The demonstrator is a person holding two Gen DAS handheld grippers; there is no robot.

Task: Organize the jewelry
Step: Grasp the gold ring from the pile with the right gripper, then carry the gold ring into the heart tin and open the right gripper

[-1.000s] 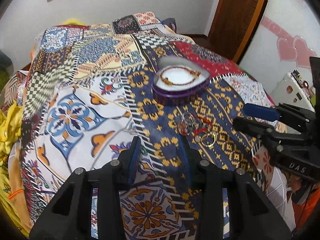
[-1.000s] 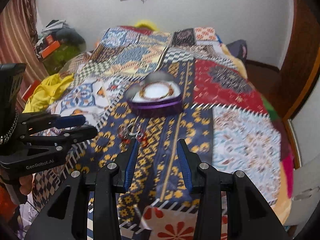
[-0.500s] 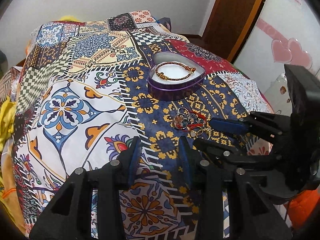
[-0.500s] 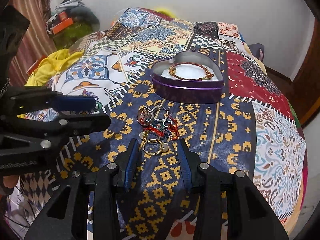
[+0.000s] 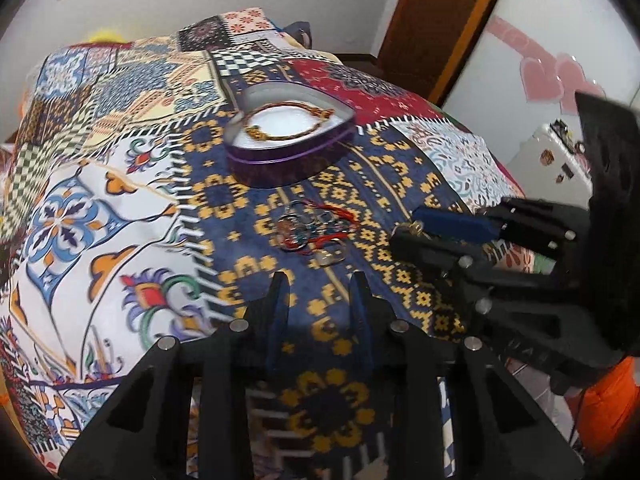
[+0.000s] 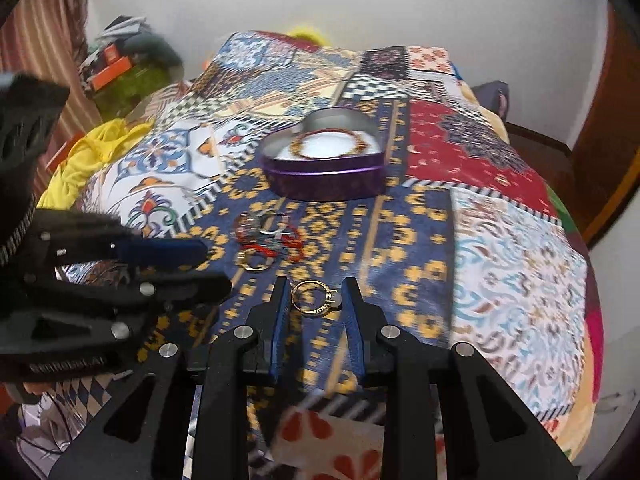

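Observation:
A purple heart-shaped tin [image 5: 288, 156] [image 6: 326, 178] stands on the patchwork bedspread with a beaded bracelet [image 5: 288, 122] [image 6: 329, 145] inside. A small pile of rings and red cord [image 5: 316, 232] [image 6: 268, 236] lies in front of it. My right gripper [image 6: 316, 300] holds a gold ring with a pale stone [image 6: 316, 299] between its fingertips, lifted off the pile; it also shows in the left wrist view [image 5: 412, 234]. My left gripper [image 5: 318, 292] is open and empty, just short of the pile; it also shows in the right wrist view [image 6: 208, 264].
The bedspread [image 5: 120, 184] covers the whole bed. Yellow cloth [image 6: 88, 156] and clutter lie at the bed's left side. A wooden door [image 5: 440, 20] and a white appliance with heart stickers [image 5: 552, 80] stand to the right.
My right gripper has closed in on the pile, taken the gold ring and lifted it clear. The left gripper has stayed open, shifting a little nearer the pile.

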